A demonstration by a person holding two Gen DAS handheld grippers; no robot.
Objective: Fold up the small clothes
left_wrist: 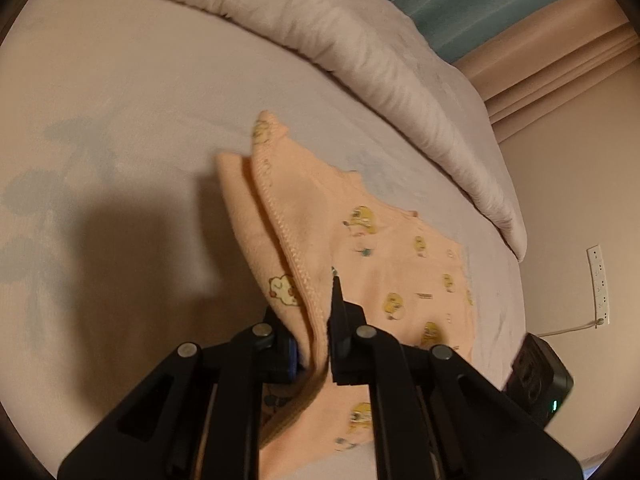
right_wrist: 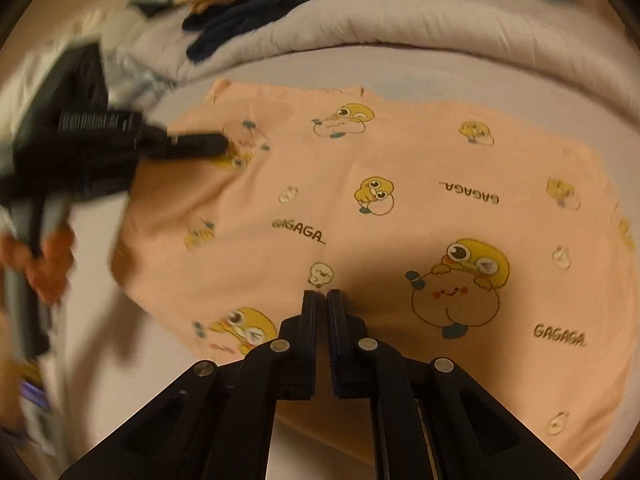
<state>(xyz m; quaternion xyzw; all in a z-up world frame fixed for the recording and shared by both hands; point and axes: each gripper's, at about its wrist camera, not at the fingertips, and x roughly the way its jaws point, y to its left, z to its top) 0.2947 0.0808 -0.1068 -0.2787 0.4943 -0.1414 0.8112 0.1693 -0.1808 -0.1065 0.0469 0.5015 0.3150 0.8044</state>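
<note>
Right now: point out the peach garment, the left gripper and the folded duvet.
peach garment point(right_wrist: 400, 168), right wrist view, flat printed middle.
left gripper point(left_wrist: 320, 320), left wrist view, between fingertips pinching the lifted hem.
folded duvet point(left_wrist: 360, 52), left wrist view, rolled edge.

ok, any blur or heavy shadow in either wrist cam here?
Left wrist view: mostly sharp, with a dark shadow on the bed sheet left of the peach garment. Right wrist view: left gripper and hand are motion-smeared; shadow falls around the right gripper.

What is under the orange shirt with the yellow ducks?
The orange shirt lies spread on the bed sheet, which shows all around it. Whatever might sit beneath the cloth itself is covered, so that cannot be seen.
</note>
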